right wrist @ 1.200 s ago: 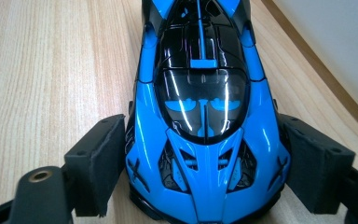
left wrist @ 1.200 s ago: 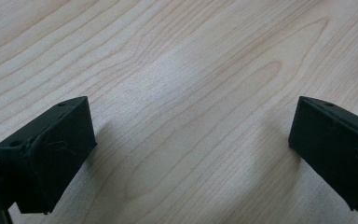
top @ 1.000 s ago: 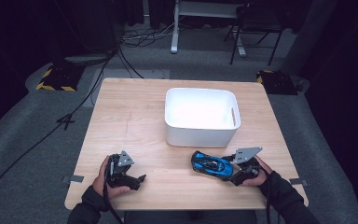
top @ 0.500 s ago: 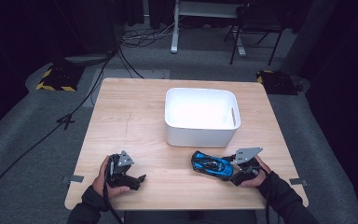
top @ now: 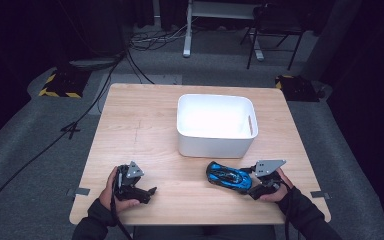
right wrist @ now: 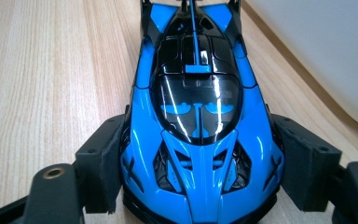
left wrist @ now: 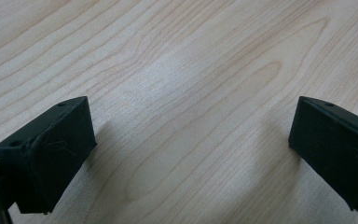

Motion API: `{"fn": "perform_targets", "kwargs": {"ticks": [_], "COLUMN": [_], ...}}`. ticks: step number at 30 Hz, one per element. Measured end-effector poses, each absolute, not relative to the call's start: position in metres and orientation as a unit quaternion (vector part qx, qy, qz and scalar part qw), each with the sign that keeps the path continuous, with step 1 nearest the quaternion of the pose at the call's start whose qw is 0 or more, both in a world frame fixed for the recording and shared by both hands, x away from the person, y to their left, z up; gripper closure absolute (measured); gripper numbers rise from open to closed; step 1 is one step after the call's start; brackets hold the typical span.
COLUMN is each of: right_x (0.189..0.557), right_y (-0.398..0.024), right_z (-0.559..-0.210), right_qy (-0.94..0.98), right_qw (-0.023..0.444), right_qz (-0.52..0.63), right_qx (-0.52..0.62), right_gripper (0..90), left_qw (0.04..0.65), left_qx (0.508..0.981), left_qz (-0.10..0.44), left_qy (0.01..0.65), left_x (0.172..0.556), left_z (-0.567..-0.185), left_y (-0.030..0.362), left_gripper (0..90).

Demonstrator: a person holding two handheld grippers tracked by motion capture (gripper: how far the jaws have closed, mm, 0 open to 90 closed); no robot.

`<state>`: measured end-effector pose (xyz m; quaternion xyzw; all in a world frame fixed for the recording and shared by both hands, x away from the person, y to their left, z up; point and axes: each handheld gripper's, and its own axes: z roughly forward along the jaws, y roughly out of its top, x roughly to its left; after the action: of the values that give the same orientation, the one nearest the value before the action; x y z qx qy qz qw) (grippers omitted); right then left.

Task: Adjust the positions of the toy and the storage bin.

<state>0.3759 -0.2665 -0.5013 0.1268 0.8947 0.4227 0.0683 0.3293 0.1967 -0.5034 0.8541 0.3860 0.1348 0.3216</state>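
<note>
Your right gripper (right wrist: 200,186) has just been closing its jaws, and they now clamp the blue toy car (right wrist: 198,121) across its flanks near one end, one pad on each side of the body. The rest of the car runs straight out ahead of the jaws along the tabletop (top: 145,130), its wheels still down on the wood. Beyond the jaws and off to one side stands the white bin (top: 215,125), close by the car but not touching it.

The car looks like a light, rigid shell with a glossy finish, so it will likely be slippery under the pads; the thin fin along its spine seems the fragile part. Your hold on the broad flanks looks sound. Because you grip near one end, expect the far end to droop when you lift.

Your left gripper (top: 132,185) rests with its jaws wide apart, only bare wood between them.
</note>
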Motion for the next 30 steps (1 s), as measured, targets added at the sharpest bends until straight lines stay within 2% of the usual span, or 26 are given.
{"fn": "perform_targets", "kwargs": {"ticks": [22, 30], "right_x": [0.36, 0.359], "right_y": [-0.272, -0.273], "right_z": [-0.476, -0.472], "right_qy": [0.872, 0.867], "right_qw": [0.106, 0.102], "right_qz": [0.455, 0.465], "right_qx": [0.143, 0.146], "right_gripper": [26.1, 26.1], "left_qw": [0.322, 0.322], "left_qx": [0.854, 0.854], "left_qz": [0.136, 0.135], "left_qy": [0.387, 0.387], "left_x": [0.329, 0.329], "left_z": [-0.504, -0.504], "left_y": [0.197, 0.197], "left_gripper": [0.6, 0.6]}}
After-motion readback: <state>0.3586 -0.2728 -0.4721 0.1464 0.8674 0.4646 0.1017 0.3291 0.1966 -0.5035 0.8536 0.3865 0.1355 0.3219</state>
